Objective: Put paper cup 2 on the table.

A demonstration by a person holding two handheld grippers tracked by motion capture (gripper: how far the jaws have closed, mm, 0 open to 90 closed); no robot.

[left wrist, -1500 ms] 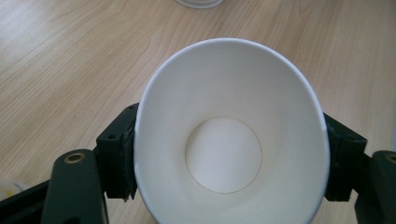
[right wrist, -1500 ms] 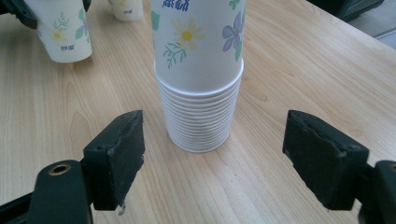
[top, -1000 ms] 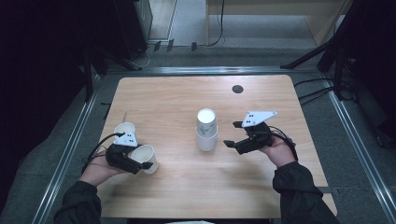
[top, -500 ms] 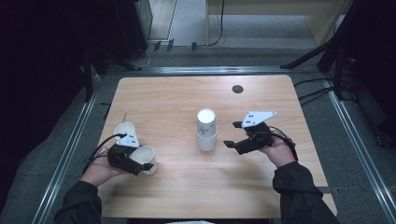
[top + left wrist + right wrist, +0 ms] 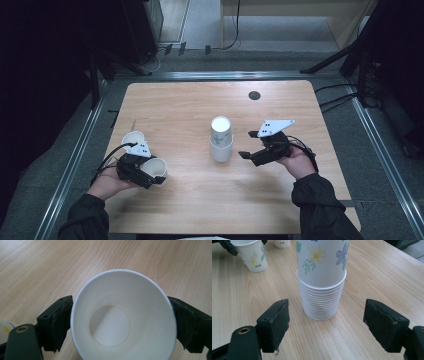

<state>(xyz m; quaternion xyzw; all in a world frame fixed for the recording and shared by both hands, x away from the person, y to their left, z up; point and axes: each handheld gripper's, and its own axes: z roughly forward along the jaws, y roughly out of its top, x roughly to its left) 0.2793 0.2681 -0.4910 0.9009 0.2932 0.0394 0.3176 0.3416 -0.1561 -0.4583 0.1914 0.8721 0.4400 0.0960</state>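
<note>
**Second cup set down, stack waiting**

Left hand-held gripper (image 5: 152,179): jaws have just been opening; a white paper cup (image 5: 156,169) stands upright between them on the bench (image 5: 190,105). In the left gripper view the pads (image 5: 60,320) sit just beside the cup wall, apparently no longer pressing. Right hand-held gripper (image 5: 246,145): jaws wide apart, nothing held, aimed at the cup stack (image 5: 221,138) mid-bench.

Progress, as a judgement: cups are being taken off the stack and set out singly. One earlier cup (image 5: 133,139) stands behind the left hand; the second looks freshly placed. A dozen or more remain nested, so most work is left.

View differences:
- High view gives layout: two loose cups at the left, stack in the centre, grippers well apart.
- Left gripper view looks straight into the cup: empty.
- Right gripper view shows the floral print and the stacked rims (image 5: 322,300), countable here but not from above.
</note>
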